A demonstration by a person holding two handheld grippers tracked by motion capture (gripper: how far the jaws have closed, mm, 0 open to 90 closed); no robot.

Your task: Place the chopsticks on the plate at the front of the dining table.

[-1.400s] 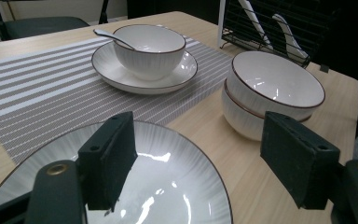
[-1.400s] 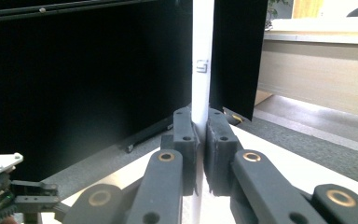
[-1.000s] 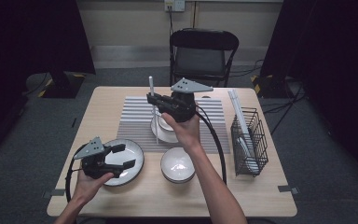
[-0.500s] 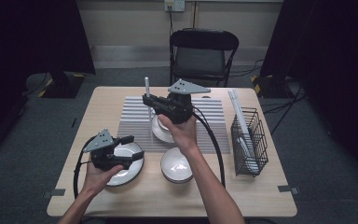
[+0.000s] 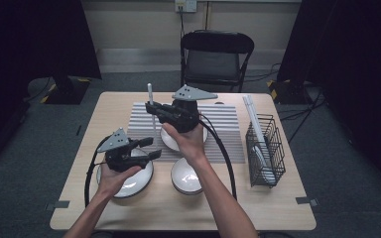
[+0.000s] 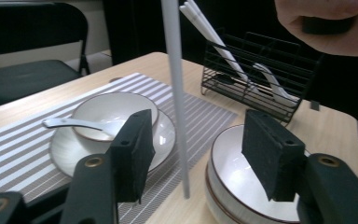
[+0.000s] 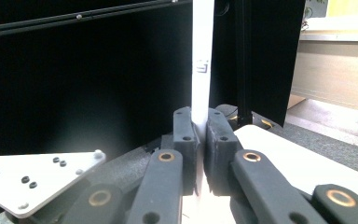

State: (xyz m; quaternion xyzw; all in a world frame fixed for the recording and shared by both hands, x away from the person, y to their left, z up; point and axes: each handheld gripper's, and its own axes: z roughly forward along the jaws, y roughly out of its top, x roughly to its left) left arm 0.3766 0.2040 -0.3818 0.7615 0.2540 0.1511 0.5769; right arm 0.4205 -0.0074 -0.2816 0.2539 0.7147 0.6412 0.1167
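My right gripper (image 5: pixel 152 108) (image 7: pixel 199 140) is shut on a white chopstick (image 5: pixel 150 94) (image 7: pixel 202 60) and holds it upright above the left end of the striped mat (image 5: pixel 223 124). My left gripper (image 5: pixel 151 148) (image 6: pixel 199 151) sits lower, at the mat's left front corner. Its jaws have just been closing. The chopstick's (image 6: pixel 176 93) lower end hangs between them, nearer the left pad (image 6: pixel 135 149), and touches neither pad. A white bowl (image 6: pixel 114 109) with a spoon (image 6: pixel 70 122) in it sits on a plate on the mat.
A large plate (image 5: pixel 129 186) lies under my left hand. Stacked white bowls (image 5: pixel 186 176) (image 6: pixel 233 172) sit at the front centre. A black wire rack (image 5: pixel 265 148) (image 6: pixel 265 79) with chopsticks and a spoon stands at the right. A folding chair (image 5: pixel 217 54) stands behind the table.
My left gripper has moved right and up from over the large plate to the chopstick's lower end, and its jaws have narrowed. The right gripper has barely shifted.
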